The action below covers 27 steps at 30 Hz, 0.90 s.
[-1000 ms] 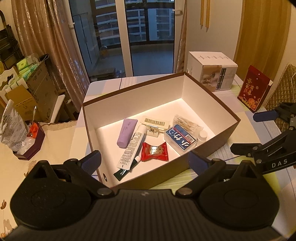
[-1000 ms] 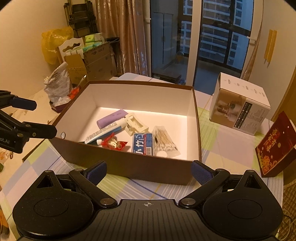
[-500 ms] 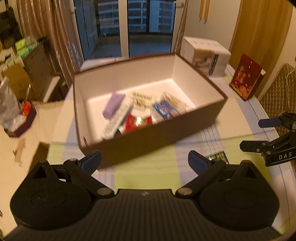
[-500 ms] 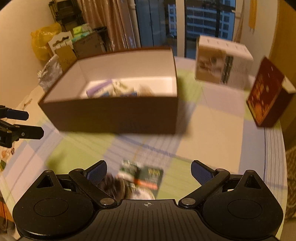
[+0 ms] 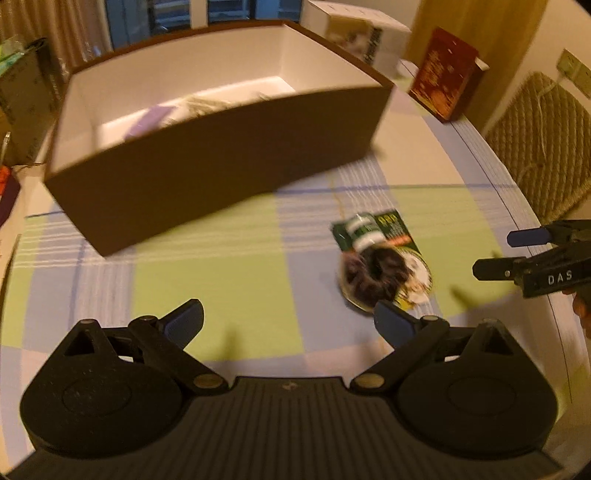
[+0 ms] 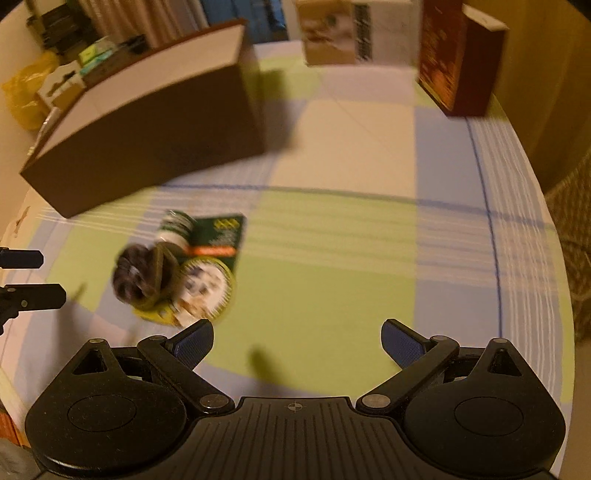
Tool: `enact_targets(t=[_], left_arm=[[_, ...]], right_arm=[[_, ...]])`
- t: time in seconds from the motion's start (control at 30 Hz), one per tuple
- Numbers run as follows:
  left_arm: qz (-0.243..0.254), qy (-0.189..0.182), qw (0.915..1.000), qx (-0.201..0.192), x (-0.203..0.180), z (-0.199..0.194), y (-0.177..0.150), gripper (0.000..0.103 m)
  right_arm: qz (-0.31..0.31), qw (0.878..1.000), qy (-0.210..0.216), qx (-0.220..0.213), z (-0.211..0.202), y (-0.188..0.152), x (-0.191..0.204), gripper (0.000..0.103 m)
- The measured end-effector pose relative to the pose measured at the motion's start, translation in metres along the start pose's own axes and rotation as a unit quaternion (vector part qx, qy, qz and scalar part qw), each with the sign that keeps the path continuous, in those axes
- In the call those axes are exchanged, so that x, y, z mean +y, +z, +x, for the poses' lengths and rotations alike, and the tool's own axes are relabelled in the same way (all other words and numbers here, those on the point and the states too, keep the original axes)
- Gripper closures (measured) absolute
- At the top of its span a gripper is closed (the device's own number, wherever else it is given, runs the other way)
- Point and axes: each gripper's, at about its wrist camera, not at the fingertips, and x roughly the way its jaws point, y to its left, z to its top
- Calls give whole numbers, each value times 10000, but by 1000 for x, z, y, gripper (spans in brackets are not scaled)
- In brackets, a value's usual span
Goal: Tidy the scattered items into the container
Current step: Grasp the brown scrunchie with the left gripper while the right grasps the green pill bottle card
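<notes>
The brown box [image 5: 229,158] with a white inside stands on the checked tablecloth; it also shows in the right wrist view [image 6: 147,133]. A purple tube [image 5: 151,120] lies inside it. In front of the box lies a small pile: a green packet [image 5: 384,229], a dark scrunchie [image 5: 376,271] and a round tin [image 6: 205,288]; in the right wrist view the packet [image 6: 219,236] and scrunchie [image 6: 142,275] show too. My left gripper [image 5: 288,319] is open and empty, just left of the pile. My right gripper [image 6: 297,338] is open and empty, right of the pile.
A white carton [image 6: 332,33] and a red box [image 6: 458,59] stand at the back right of the table. A woven chair back [image 5: 543,140] is past the right table edge. Cardboard boxes and bags [image 6: 55,81] stand left beyond the table.
Both grippers have pulled back from above the box and lowered toward the tablecloth. The pile in front of the box has come into view. Both stay open.
</notes>
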Motion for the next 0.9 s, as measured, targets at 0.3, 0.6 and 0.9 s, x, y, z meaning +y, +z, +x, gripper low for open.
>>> enact_targets(t=[0.3, 0.6, 0.9], left_arm=[[374, -412, 9985, 1, -41, 29, 10, 12], [505, -458, 9977, 65, -54, 65, 22, 34], [330, -580, 9977, 111, -32, 63, 17, 76]], right_arm=[[221, 9997, -63, 13, -5, -10, -19, 1], [283, 9996, -84, -38, -8, -7, -25, 1], [-57, 9996, 226, -153, 3, 14, 7, 1]])
